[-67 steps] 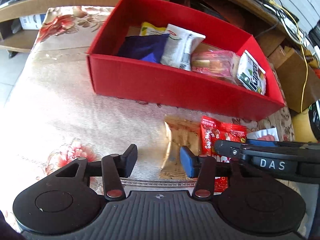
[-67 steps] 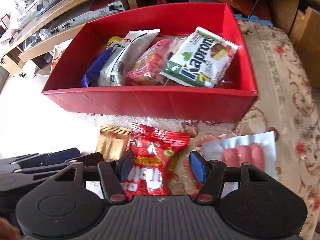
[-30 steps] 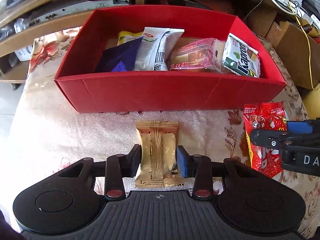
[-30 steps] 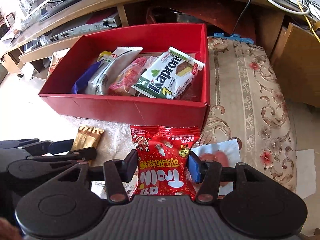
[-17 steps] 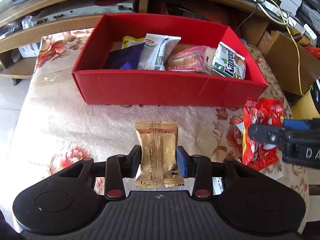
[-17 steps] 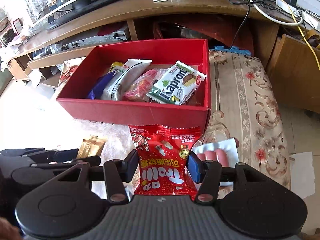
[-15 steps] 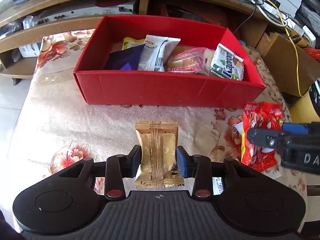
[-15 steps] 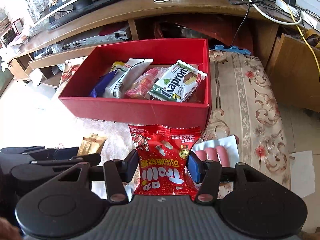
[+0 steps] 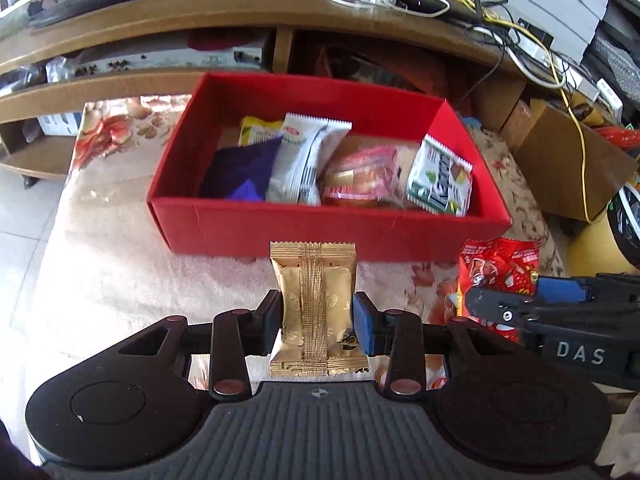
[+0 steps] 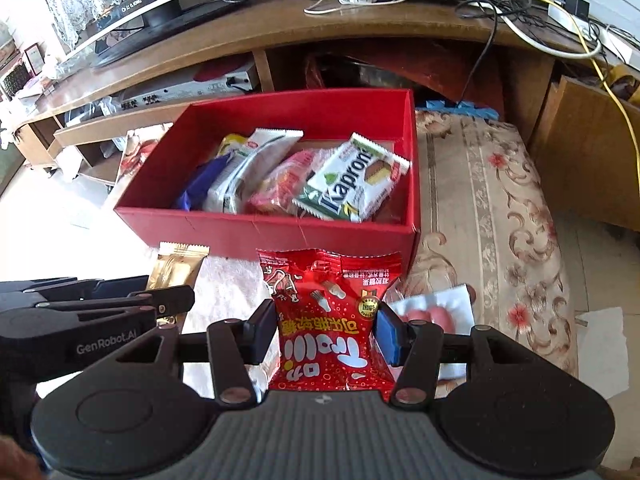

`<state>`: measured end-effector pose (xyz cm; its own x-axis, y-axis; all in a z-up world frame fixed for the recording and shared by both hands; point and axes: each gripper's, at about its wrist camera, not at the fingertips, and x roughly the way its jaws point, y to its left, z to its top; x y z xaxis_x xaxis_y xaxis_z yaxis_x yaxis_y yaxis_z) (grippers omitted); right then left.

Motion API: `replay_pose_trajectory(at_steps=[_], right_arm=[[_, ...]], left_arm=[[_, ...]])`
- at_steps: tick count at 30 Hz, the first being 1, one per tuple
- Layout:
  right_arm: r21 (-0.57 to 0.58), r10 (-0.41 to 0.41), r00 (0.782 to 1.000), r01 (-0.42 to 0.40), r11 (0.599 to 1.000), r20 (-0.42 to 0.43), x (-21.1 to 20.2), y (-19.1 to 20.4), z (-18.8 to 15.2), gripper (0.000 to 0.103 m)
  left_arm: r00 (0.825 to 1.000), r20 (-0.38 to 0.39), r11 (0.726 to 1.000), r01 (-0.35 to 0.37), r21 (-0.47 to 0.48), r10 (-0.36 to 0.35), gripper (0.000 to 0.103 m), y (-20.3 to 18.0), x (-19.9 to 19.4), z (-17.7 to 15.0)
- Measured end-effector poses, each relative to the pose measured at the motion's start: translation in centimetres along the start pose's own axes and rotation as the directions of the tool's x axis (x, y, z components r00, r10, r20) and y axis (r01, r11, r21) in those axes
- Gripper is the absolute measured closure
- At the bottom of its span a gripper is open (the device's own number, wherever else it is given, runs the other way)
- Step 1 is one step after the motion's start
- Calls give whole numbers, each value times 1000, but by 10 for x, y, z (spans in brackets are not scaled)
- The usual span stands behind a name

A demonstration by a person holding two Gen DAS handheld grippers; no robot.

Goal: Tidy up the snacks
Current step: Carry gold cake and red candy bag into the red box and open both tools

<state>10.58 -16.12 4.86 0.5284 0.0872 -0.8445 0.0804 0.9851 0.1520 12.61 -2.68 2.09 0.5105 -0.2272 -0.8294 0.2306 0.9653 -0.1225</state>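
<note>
While several packets already lie in the red cardboard box (image 9: 328, 228), the left gripper (image 9: 316, 320) clamps a gold foil snack packet (image 9: 314, 304) and the right gripper (image 10: 326, 332) a red gummy bag (image 10: 330, 316), both short of it, with a white sausage pack (image 10: 432, 312) left on the cloth.

A long brown wooden TV stand (image 10: 280, 36) spans the top of the frame, tangled white and yellow cables (image 10: 520, 20) upper right, a silver media player (image 10: 188, 88) on its shelf.
</note>
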Motion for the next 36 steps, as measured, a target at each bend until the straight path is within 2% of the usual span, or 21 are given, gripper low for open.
replay_pose_trajectory(at_steps=[18,25,36], right_arm=[[7,23,999,-23,1000,46,-6,4,16,50],[14,16,996,-17,1000,83,-7,4,34,50],[29,0,995,-3,1000,100,17,-4,70,50]], left_arm=[[998,57,1000,3,30,-5,57,-15,-10,17],[995,96,999,-2,35,-1,58,-16,-10,36],[993,112,999,-36,33,32,58,-18,13,71]])
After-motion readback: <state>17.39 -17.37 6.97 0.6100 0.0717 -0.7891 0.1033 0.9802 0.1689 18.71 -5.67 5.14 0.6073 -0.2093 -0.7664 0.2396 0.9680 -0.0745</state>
